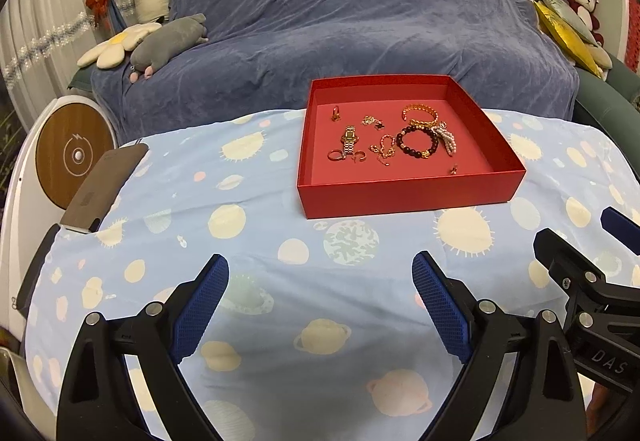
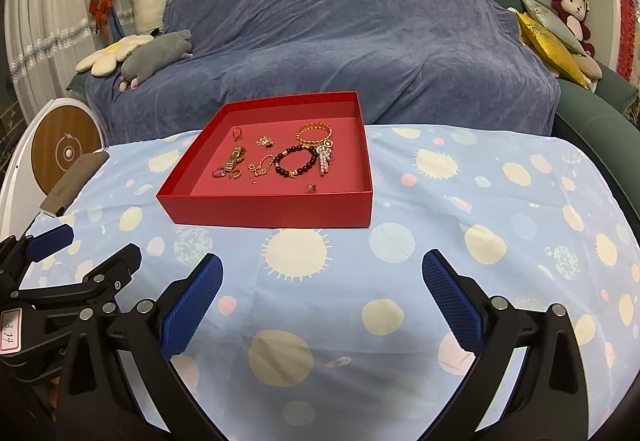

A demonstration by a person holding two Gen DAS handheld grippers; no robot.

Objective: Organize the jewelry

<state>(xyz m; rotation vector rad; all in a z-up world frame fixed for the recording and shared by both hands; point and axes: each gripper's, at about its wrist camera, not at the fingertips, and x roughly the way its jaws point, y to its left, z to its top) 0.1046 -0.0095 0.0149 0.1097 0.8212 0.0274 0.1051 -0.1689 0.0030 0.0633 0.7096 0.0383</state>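
I see the red box (image 1: 404, 197), shallow and square with stiff matte walls, sitting on the table past my grippers with all the jewelry inside it. On its floor lie a gold watch (image 1: 349, 140) with a metal link band, its long axis running from the near wall toward the far wall; a dark bead bracelet (image 1: 416, 142) lying flat as a ring; a gold chain bangle (image 1: 421, 113) behind it; a cluster of pearl strands (image 1: 447, 139) touching the bracelet's right side; a thin gold chain (image 1: 383, 150) in a loose tangle; and a few small rings, one (image 1: 335, 113) near the far left corner. The box rests on a light blue tablecloth (image 1: 280, 241) printed with pale suns and planets, soft and slightly wrinkled. My left gripper (image 1: 320, 305) and right gripper (image 2: 322, 303) both stand wide apart with nothing between their blue textured pads, well short of the box. Behind the table is a sofa (image 1: 340, 21) draped in blue plush fabric.
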